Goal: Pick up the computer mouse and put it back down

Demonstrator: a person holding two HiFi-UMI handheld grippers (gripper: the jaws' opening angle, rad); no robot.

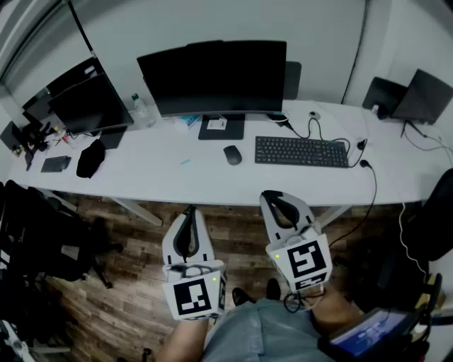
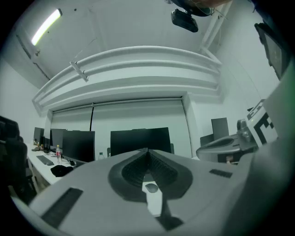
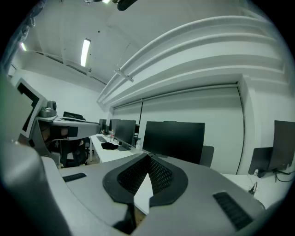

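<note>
Long white desk point(image 1: 177, 180) against plain white wall point(image 1: 212, 21). Wood-plank floor point(image 1: 127, 297) beneath. Black office chair point(image 1: 49, 233) at left. Ceiling strip light point(image 2: 46, 26) lit, beside stepped white ceiling beam point(image 2: 147, 69).

We can read no word, brand or number anywhere. The only signs are a square black-and-white marker point(image 1: 192, 298) on the cube of the left gripper point(image 1: 189, 211), lower centre, and its twin marker point(image 1: 306, 260) on the right gripper point(image 1: 273, 195); the keyboard point(image 1: 301, 150) legends are too small for us
</note>
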